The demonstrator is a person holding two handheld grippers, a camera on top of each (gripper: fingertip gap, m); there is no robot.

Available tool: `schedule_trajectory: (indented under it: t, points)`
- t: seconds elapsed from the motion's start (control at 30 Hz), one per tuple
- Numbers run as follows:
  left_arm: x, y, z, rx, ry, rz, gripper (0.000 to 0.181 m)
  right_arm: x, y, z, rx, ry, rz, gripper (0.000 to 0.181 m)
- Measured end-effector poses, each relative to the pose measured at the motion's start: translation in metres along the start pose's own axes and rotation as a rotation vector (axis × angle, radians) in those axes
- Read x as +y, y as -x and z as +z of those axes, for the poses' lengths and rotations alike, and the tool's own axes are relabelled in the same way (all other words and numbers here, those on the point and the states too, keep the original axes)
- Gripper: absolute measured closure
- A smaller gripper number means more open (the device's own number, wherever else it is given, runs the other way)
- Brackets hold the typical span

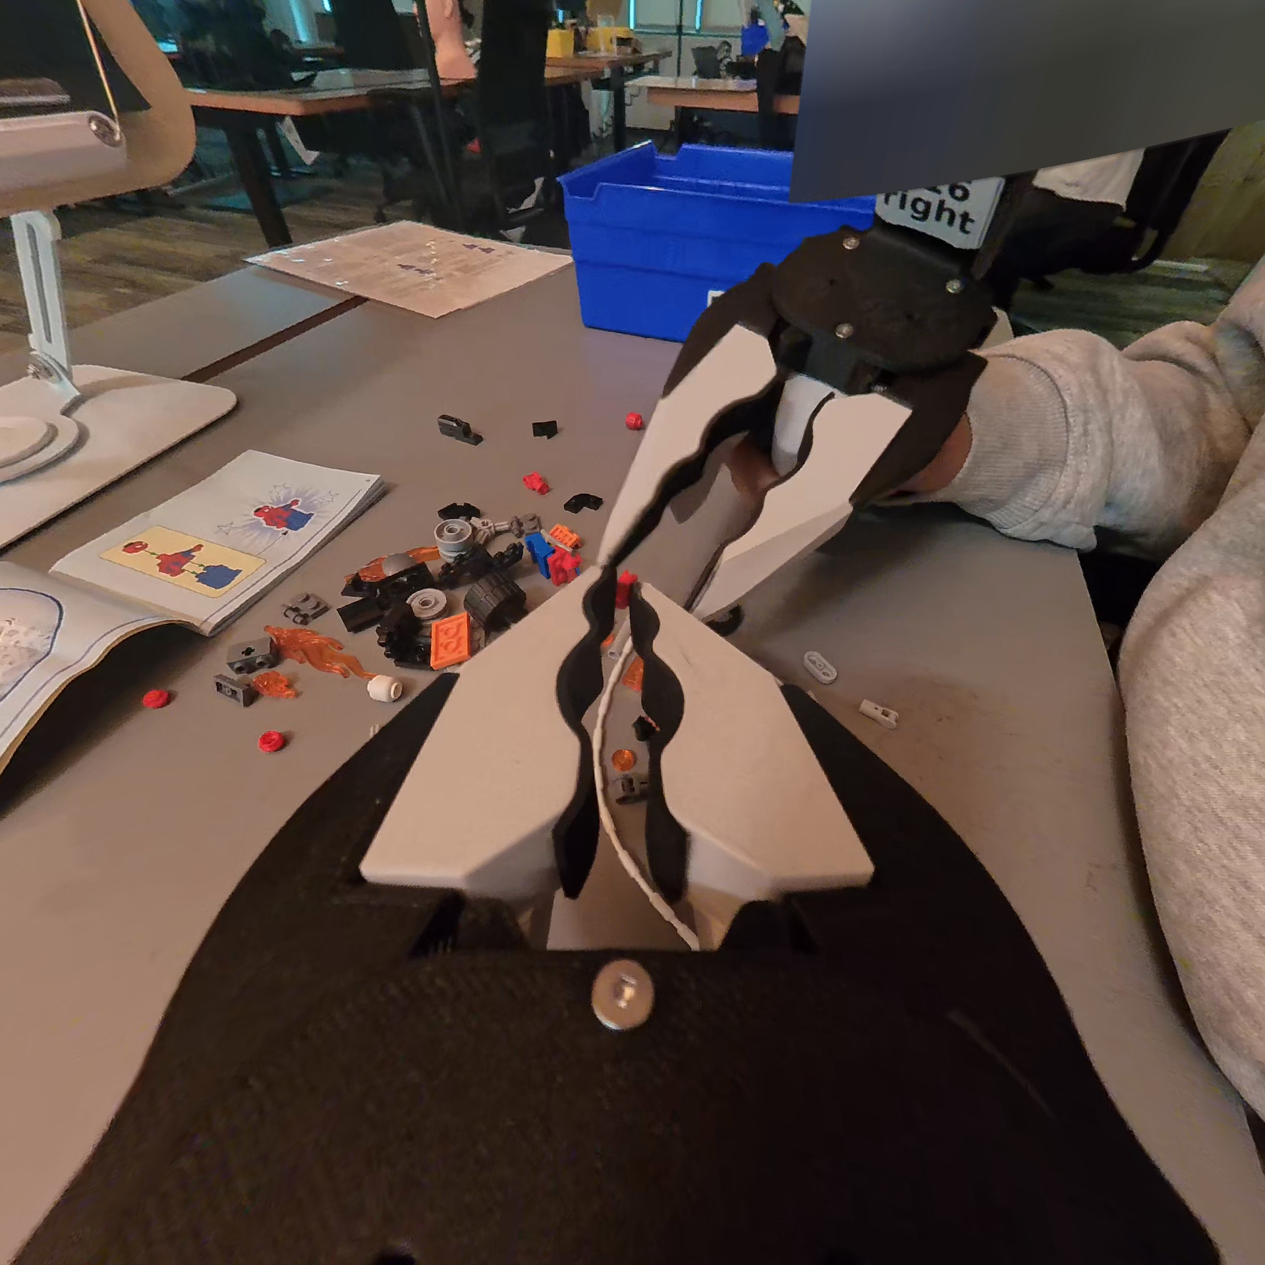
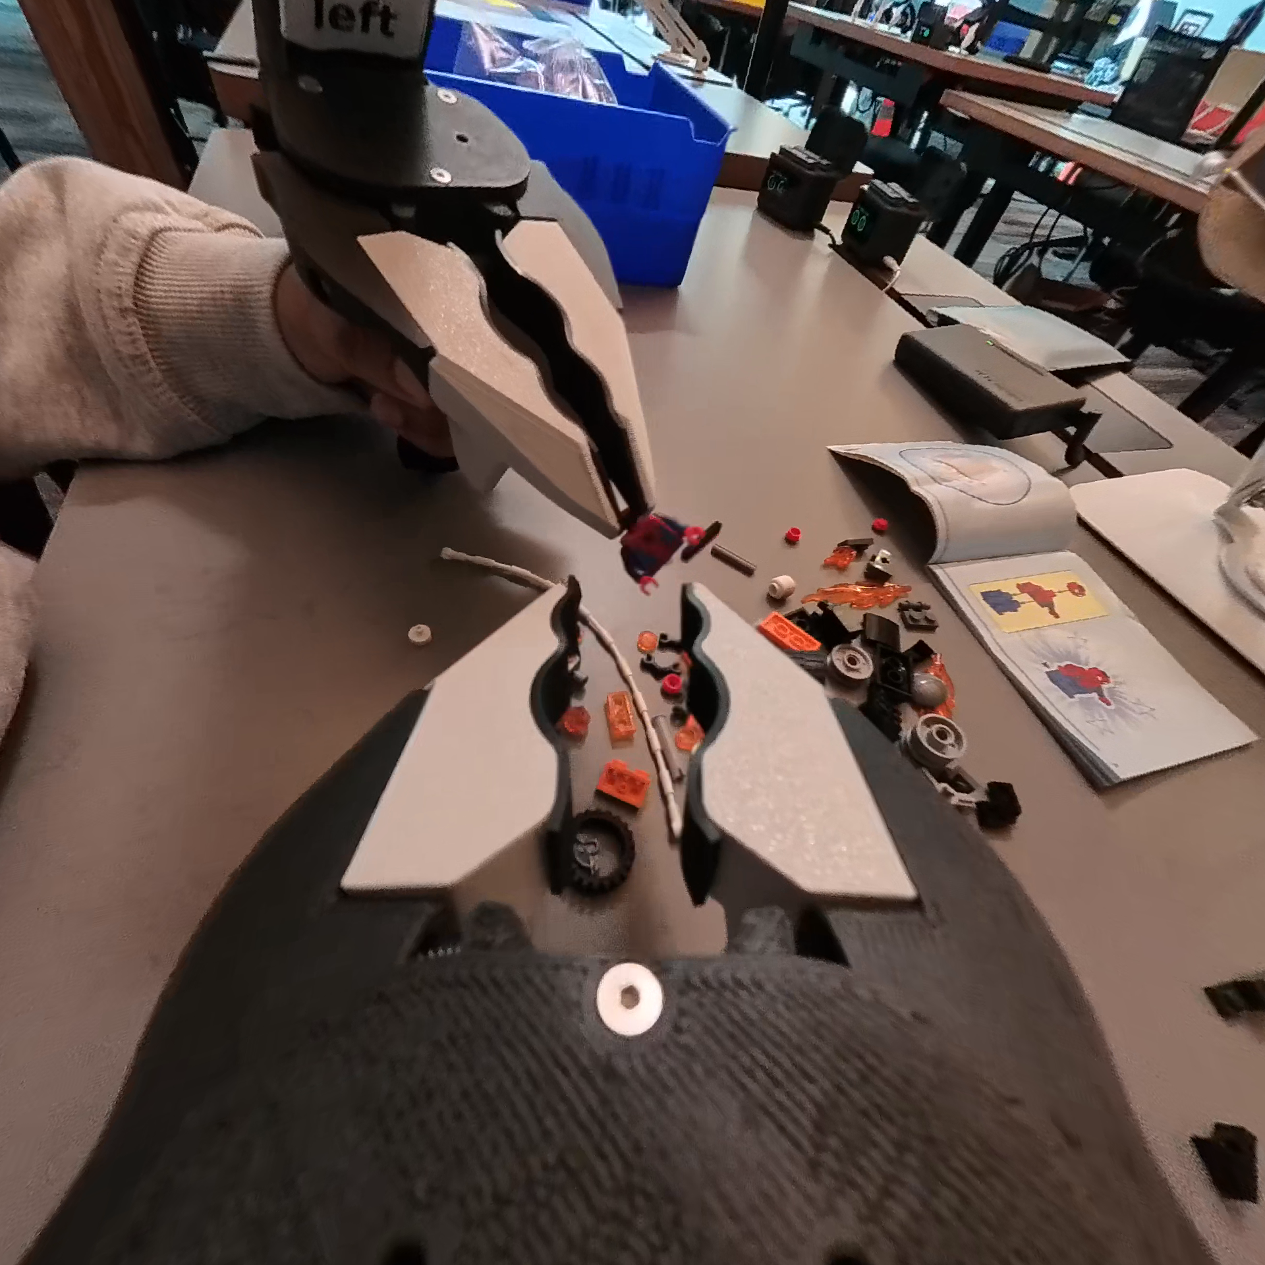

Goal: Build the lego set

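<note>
Your left claw (image 2: 633, 524) is clamped on the little red and blue minifigure (image 2: 654, 544), holding it by the tips up off the table (image 2: 753, 356). From the left wrist view you only catch a sliver of red (image 1: 624, 590) poking out between the fingertips. Your right claw (image 2: 630, 602) is spread wide with nothing in it, sitting just near of the figure, tips almost at it. Under and between its fingers you've got a white string piece (image 2: 636, 691), a few orange plates (image 2: 623, 780) and a black tire (image 2: 592, 852) lying on the table. Off to the right is the main pile of loose black, grey and orange parts (image 2: 883, 664), and just past that the open instruction booklet (image 2: 1095, 657). Far side of the table there's a blue bin (image 2: 616, 157).
</note>
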State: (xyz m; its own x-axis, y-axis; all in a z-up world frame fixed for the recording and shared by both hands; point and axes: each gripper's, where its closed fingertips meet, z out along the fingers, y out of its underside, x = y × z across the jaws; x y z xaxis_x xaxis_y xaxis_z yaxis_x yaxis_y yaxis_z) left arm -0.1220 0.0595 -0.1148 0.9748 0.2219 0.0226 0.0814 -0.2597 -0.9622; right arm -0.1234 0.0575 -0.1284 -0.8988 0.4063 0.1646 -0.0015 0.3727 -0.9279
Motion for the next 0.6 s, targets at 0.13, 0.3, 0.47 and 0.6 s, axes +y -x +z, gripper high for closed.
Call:
schedule_trajectory:
  t: [0.13, 0.3, 0.47, 0.6]
  points:
    - [0.003, -0.002, 0.001, 0.009, 0.017, 0.006, 0.18, 0.001, -0.004, -0.003, 0.012, 0.0, 0.001, 0.149]
    - [0.004, -0.008, 0.002, 0.044, 0.025, 0.004, 0.18, -0.004, 0.0, -0.006, 0.037, -0.006, -0.136, 0.147]
    - [0.006, -0.017, 0.003, 0.102, 0.043, -0.007, 0.18, -0.002, 0.004, -0.006, 0.114, 0.025, -0.382, 0.145]
    - [0.008, -0.022, 0.004, 0.129, 0.06, -0.002, 0.181, -0.004, 0.008, -0.007, 0.164, -0.004, -0.53, 0.147]
